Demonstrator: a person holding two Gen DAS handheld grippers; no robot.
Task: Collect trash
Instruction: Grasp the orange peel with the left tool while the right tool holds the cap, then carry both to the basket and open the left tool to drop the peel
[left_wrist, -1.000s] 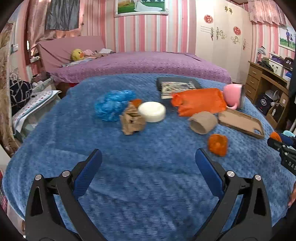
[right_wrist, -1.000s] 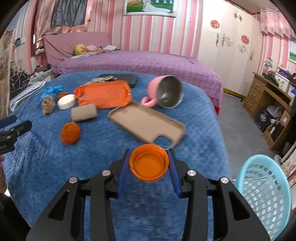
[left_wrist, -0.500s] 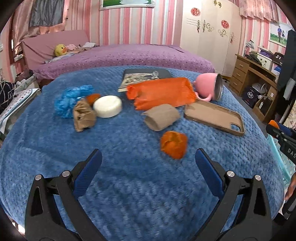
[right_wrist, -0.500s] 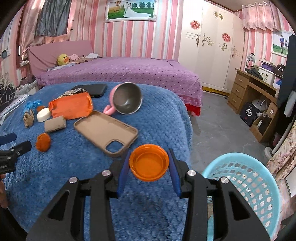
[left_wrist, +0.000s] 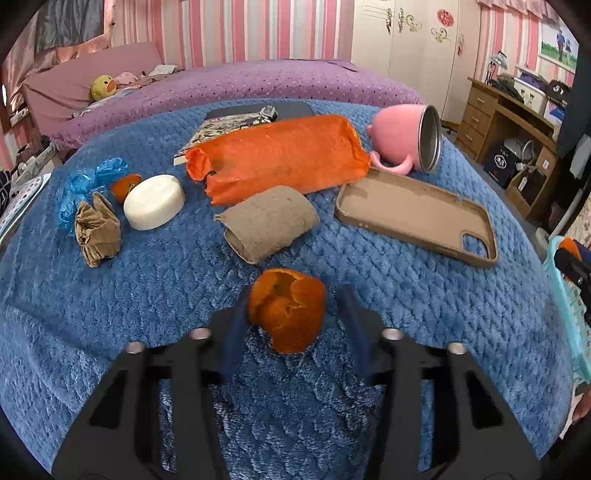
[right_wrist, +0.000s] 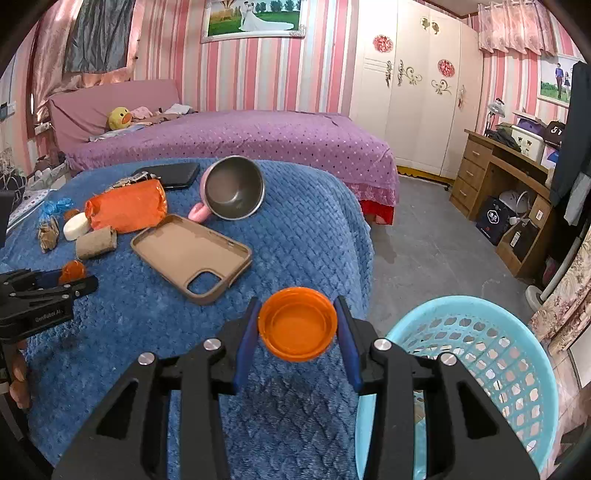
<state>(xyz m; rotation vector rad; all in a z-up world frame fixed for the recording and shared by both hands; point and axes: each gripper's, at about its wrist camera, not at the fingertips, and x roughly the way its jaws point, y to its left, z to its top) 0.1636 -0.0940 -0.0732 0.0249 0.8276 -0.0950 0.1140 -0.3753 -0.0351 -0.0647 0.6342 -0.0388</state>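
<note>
"GenRobot AI" on the left claw (right_wrist: 79, 282), "5T" on a dark cap (right_wrist: 555, 132) on the desk

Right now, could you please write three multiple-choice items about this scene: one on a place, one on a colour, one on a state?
1. Where does the pink mug lie?
A. beside the phone case
B. inside the basket
C. on the floor

2. What colour is the lid that the right gripper holds?
A. white
B. orange
C. blue

3. How is the orange peel at the left gripper?
A. between the closing jaws, on the blue blanket
B. lifted over the basket
C. far from the jaws

Answers:
1 A: the mug lies on its side at the case's far end.
2 B: the round lid between the jaws is orange.
3 A: the peel sits on the blanket with a jaw on each side.
</note>
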